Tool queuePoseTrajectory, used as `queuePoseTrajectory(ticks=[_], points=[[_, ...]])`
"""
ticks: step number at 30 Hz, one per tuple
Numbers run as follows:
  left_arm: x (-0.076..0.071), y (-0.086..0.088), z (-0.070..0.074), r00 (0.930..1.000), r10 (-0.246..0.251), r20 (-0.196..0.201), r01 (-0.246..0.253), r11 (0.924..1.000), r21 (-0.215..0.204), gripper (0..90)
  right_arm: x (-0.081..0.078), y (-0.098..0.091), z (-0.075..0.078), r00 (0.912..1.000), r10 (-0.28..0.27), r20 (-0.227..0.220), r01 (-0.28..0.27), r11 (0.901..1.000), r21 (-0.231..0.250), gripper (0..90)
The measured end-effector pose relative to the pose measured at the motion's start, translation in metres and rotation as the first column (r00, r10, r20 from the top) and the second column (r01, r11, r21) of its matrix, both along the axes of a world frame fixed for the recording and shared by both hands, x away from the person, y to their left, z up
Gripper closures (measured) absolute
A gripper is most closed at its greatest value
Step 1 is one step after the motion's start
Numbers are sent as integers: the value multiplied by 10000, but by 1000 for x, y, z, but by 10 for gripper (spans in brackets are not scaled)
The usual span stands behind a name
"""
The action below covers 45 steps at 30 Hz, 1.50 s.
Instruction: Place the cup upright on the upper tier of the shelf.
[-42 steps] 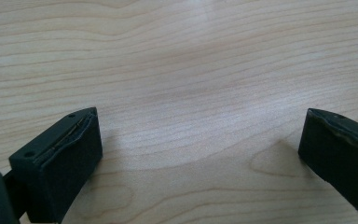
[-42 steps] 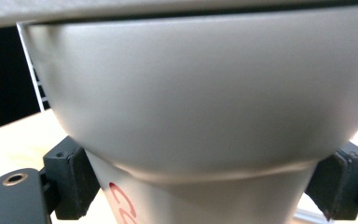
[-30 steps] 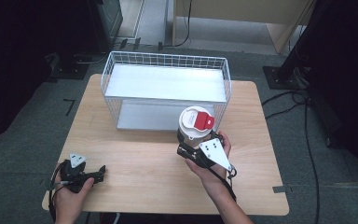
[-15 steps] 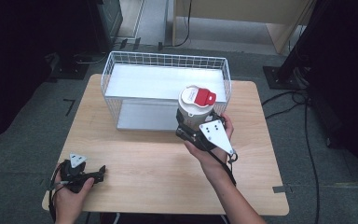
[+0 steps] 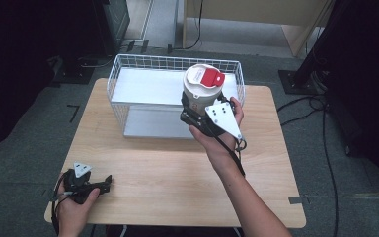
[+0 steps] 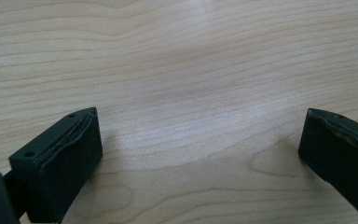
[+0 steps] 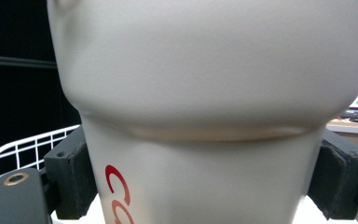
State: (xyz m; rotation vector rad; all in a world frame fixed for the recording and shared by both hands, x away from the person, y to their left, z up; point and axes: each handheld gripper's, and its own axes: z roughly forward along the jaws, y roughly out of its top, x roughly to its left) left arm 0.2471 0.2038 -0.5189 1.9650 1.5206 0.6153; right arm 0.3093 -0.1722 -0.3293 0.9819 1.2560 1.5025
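The right gripper (image 5: 199,109) has its jaws clamped on the lower body of the cup (image 5: 201,89), held upright in the air above the front wire of the basket (image 5: 128,69). The grip sits low under a wide lidded top – a tilt of the wrist could let the cup lean or slip, or its base could catch the wire on the way down. The left gripper (image 5: 91,185) rests on the counter (image 5: 168,173), jaws open and empty.
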Motion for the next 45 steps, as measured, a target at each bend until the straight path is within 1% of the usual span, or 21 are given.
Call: queuePoseTrajectory(ticks=[5,6,7,10,11,12,13,14,15,16,17,20,26,27,33,34,36,41,42,43,45], points=[[0,0,0,10000,-2,-7,2,10000,1,0,14,6,7,10000,-62,-1,62,9999,-96,123],[0,0,0,10000,-4,-15,4,10000,-1,0,21,8,9,9999,-113,-21,113,9999,-78,123],[0,0,0,10000,-7,-16,7,10000,1,0,21,8,9,9999,-113,-21,113,9999,-78,123],[0,0,0,10000,-5,-14,5,10000,-2,0,33,12,11,9997,-220,-44,220,9997,-144,123],[0,0,0,10000,-5,-13,5,10000,0,0,42,14,13,9995,-310,-85,308,9993,-224,123],[0,0,0,10000,-1,1,1,10000,-4,0,46,15,13,9994,-331,-112,328,9992,-249,123],[0,0,0,10000,-1,1,1,10000,-4,0,50,17,14,9993,-343,-159,339,9991,-248,123],[0,0,0,10000,-1,0,1,10000,-2,0,50,17,14,9993,-343,-159,339,9991,-248,123],[0,0,0,10000,0,5,0,10000,-3,0,59,20,14,9989,-384,-257,380,9991,-180,123],[0,0,0,10000,0,5,0,10000,-3,0,59,20,14,9989,-384,-257,380,9991,-180,123],[0,0,0,10000,-15,-12,15,10000,20,0,67,22,15,9986,-409,-332,404,9991,-144,123],[0,0,0,10000,-1,2,1,10000,-2,0,77,25,15,9979,-490,-427,486,9987,-122,123],[0,0,0,10000,-2,4,2,10000,0,0,98,28,12,9953,-700,-675,680,9972,-316,123],[0,0,0,10000,-2,4,2,10000,0,0,98,28,12,9953,-700,-675,680,9972,-316,123],[0,0,0,10000,-5,33,5,10000,-9,0,117,26,12,9876,-956,-1248,978,9951,111,123],[0,0,0,10000,-20,17,20,10000,14,0,117,26,12,9876,-956,-1248,978,9951,111,123],[0,0,0,10000,-19,18,19,10000,14,0,121,25,11,9840,-1041,-1449,1057,9944,35,123],[0,0,0,10000,-22,15,22,10000,15,0,125,25,11,9799,-992,-1729,1039,9944,186,123],[0,0,0,10000,-7,24,7,10000,-5,0,126,24,12,9784,-913,-1856,964,9952,189,123],[0,0,0,10000,-9,25,9,10000,-1,0,128,25,11,9742,-916,-2064,955,9954,88,122],[0,0,0,10000,-7,25,7,10000,-5,0,128,25,10,9738,-878,-2097,913,9958,72,122]])
